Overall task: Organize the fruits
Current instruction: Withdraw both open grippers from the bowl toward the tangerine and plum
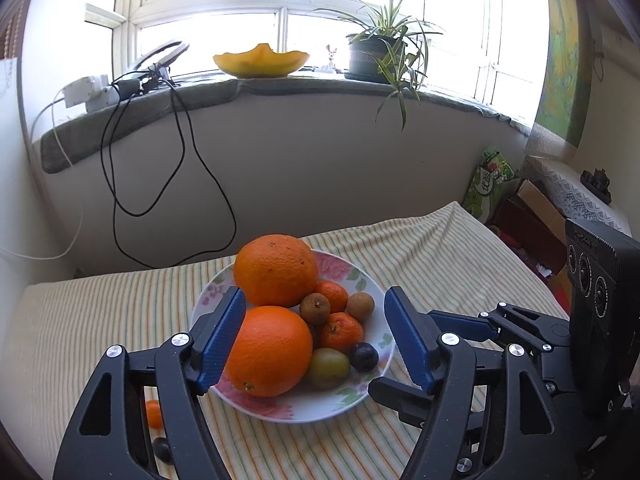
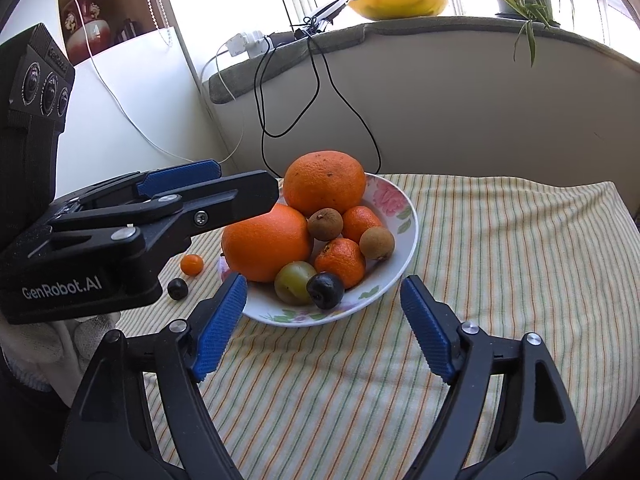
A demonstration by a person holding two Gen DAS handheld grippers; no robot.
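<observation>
your worktop [image 2: 500,260] wears a striped cloth under a window sill [image 1: 280,88] with a potted plant [image 1: 380,52] and a yellow bowl [image 1: 262,65]. the floral plate [image 2: 404,220] holds the fruits [image 2: 320,236], with a tiny orange [image 2: 192,264] and dark grape [image 2: 177,289] loose on the cloth just left of it. your left tool [image 1: 316,344] and right tool [image 2: 324,328] both sit spread apart, empty.

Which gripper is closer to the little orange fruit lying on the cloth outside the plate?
Left. The left gripper hangs just above the little orange fruit; the right gripper sits across the plate.
</observation>
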